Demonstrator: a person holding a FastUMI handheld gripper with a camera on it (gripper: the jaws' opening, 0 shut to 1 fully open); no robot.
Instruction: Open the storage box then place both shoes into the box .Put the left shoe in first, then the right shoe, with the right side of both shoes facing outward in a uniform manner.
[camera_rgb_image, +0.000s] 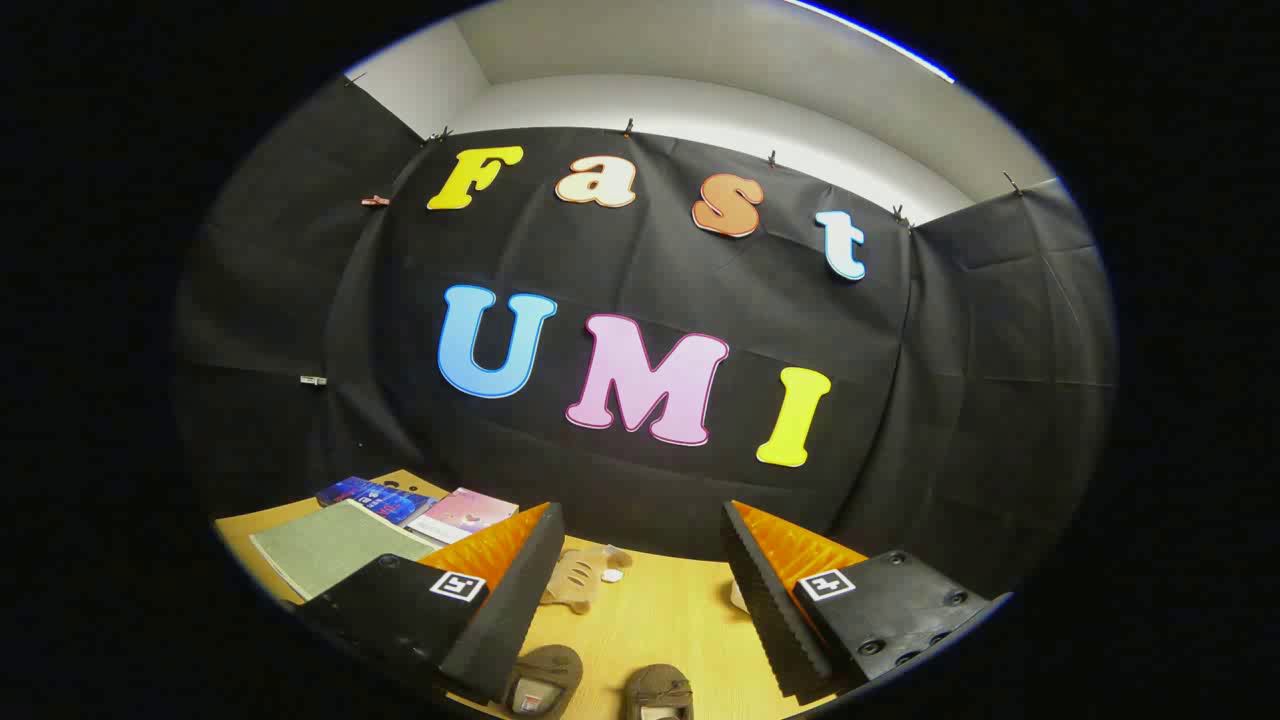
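My gripper (640, 590) is open, its two fingers spread wide above the wooden table (660, 620) with nothing between them. Low between the fingers lie two brown shoes side by side: one shoe (545, 680) close to the left finger, the other shoe (660, 692) to its right. Only their upper parts show. The gripper hangs above and apart from both shoes.
A small tan toy-like object (583, 578) with a white piece (612, 575) lies on the table beyond the shoes, beside the left finger. Beyond the left finger are a green book (335, 545), a blue booklet (375, 497) and a pink booklet (465, 513).
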